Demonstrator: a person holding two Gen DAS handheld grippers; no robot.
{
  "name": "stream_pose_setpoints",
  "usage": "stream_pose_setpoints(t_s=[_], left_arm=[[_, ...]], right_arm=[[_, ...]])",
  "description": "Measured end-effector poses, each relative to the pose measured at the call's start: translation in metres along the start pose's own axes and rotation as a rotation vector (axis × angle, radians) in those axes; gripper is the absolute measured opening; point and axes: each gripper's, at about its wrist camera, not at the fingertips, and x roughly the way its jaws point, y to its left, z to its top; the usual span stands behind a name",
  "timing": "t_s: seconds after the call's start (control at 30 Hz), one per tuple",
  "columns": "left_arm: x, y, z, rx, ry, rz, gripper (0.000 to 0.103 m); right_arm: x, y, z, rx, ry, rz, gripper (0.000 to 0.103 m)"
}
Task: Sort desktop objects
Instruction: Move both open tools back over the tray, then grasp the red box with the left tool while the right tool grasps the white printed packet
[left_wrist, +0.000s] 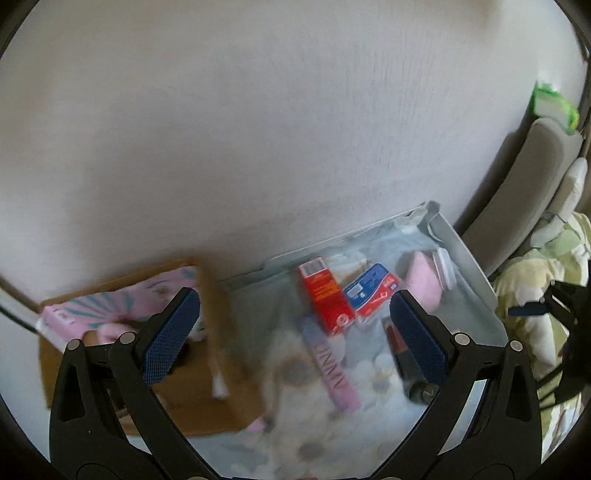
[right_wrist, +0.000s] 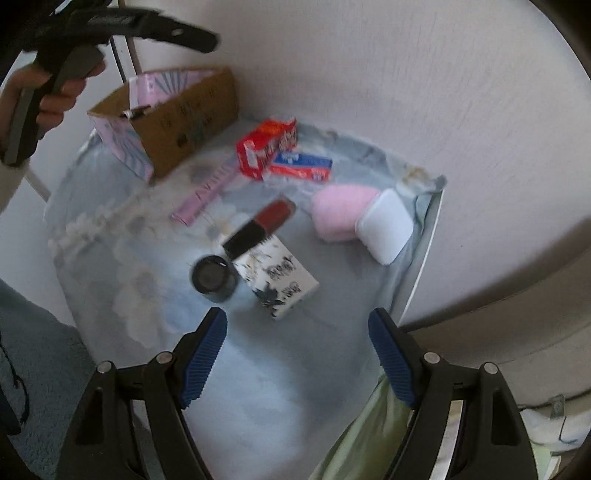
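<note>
Left gripper (left_wrist: 293, 332) spread wide, grasping nothing; right gripper (right_wrist: 297, 360) likewise released. Pink slim box (left_wrist: 334, 369) lettered "ANNA", ahead between the left fingers. Red carton (left_wrist: 325, 299) at 12 o'clock, cardboard box (left_wrist: 207, 369) at 9 o'clock; other lettering too blurred.

Soft, even daylight fills both views, dim rather than bright, with faint shadows and no hard glare on the pale wall (left_wrist: 258, 129). Motion blur smears nearly everything: the cardboard box (left_wrist: 207, 369) and the pink tube (left_wrist: 334, 369) in the left view, the black jar (right_wrist: 214, 277) in the right. Fisheye distortion bends the edges into dark rounded corners.
</note>
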Motion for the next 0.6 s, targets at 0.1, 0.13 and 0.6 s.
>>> stream_pose_setpoints(t_s=[0.1,0.13,0.6], left_arm=[[0.039,-0.016,0.003,0.021,0.058,0.033,0.103],[0.052,-0.021,0.004,0.030,0.076,0.045,0.103],[0.133,-0.017,0.003,-0.065,0.181,0.100,0.082]], right_arm=[[0.013,-0.007,-0.001,-0.025,0.000,0.040,0.075],[0.016,-0.008,-0.001,-0.035,-0.001,0.047,0.075],[0.060,-0.011,0.013,-0.216,-0.013,0.169,0.075]])
